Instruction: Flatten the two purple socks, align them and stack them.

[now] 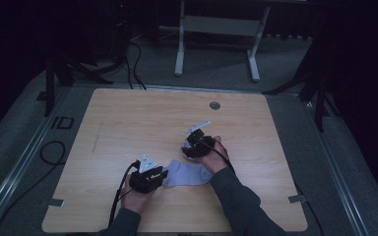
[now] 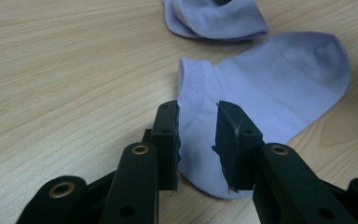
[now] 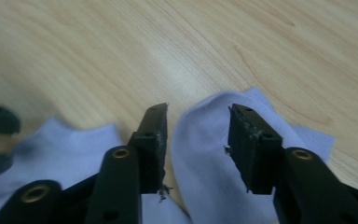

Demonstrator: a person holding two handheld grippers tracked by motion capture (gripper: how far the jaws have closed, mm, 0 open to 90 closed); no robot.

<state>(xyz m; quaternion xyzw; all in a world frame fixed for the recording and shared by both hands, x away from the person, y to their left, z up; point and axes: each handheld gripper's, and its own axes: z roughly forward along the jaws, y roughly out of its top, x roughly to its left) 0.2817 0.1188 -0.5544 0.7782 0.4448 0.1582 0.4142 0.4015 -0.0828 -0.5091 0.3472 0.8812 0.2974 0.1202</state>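
Sock (image 2: 270, 84) cuff edge between open jaws

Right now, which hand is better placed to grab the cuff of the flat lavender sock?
Left. The left gripper has its jaws open on either side of the flat lavender cotton sock's ribbed cuff. The right gripper hovers open over the second, crumpled lavender sock.

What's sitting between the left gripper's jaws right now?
In the left gripper view, the near sock's cuff edge lies between the open jaws of the left gripper, unpinched.
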